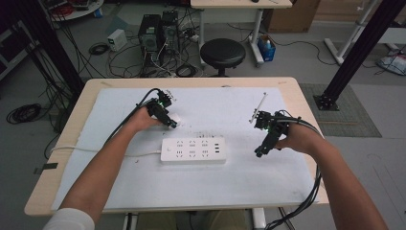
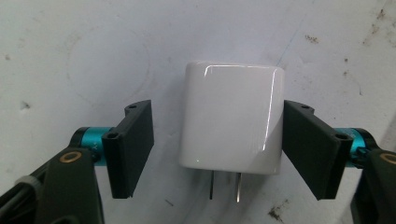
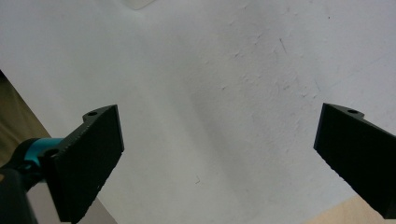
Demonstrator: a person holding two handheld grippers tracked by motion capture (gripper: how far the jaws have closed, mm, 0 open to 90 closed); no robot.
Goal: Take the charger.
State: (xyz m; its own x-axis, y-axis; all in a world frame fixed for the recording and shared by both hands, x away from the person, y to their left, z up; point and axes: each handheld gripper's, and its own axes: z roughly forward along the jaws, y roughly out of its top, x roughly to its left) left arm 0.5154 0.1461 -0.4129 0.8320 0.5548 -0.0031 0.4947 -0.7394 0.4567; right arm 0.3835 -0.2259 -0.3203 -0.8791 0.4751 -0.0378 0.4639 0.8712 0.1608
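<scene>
A white plug adapter point(image 2: 231, 116) lies flat on the white mat, its two metal prongs point(image 2: 225, 186) pointing toward the camera. My left gripper point(image 2: 218, 140) straddles it. The right-hand pad touches the adapter's side, and a gap shows between the left-hand pad and the adapter. In the high view the left gripper point(image 1: 171, 123) is down at the adapter point(image 1: 176, 117), just behind a white power strip point(image 1: 193, 150). My right gripper point(image 1: 261, 151) hovers to the right of the strip. Its jaws stand wide open over bare mat point(image 3: 219, 154), with nothing between them.
The white mat point(image 1: 239, 182) covers most of the wooden table point(image 1: 306, 110). The power strip's cable point(image 1: 95, 150) runs off to the left edge. A black stool point(image 1: 222, 51), computers and cables stand on the floor beyond the far edge.
</scene>
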